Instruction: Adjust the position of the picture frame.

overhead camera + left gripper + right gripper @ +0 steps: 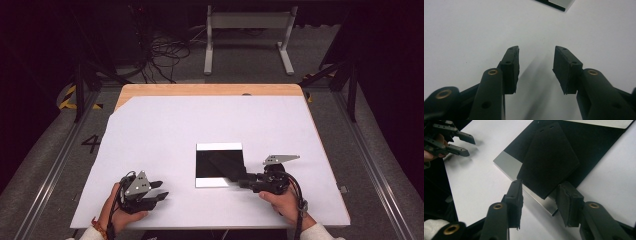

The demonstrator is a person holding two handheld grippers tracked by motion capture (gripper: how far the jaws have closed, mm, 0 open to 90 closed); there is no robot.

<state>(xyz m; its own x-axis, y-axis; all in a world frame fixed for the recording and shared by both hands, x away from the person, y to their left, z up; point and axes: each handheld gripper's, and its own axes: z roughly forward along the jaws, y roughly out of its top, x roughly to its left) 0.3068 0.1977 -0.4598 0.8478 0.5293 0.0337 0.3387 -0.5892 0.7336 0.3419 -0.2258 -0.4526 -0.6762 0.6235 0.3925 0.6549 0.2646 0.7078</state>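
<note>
A black square plate (206,165) with pale bands along its far and near edges lies mid-table on the white sheet (160,125). A flat black pointed piece (227,166) rests on it, with its tip over the plate's near right corner. In the right gripper view this piece (547,162) ends between the jaws of my right gripper (541,186), which stand apart on either side of that corner with gaps showing. The right gripper (241,183) lies low at that corner. My left gripper (163,189) sits at the near left, open over bare sheet with nothing in it (537,48).
The sheet covers a wooden table (210,90), whose far edge shows. Behind it are cables (165,52) and a white frame (247,30) on the floor. The plate's corner (559,5) shows far ahead in the left gripper view. The left gripper (471,147) shows in the right gripper view.
</note>
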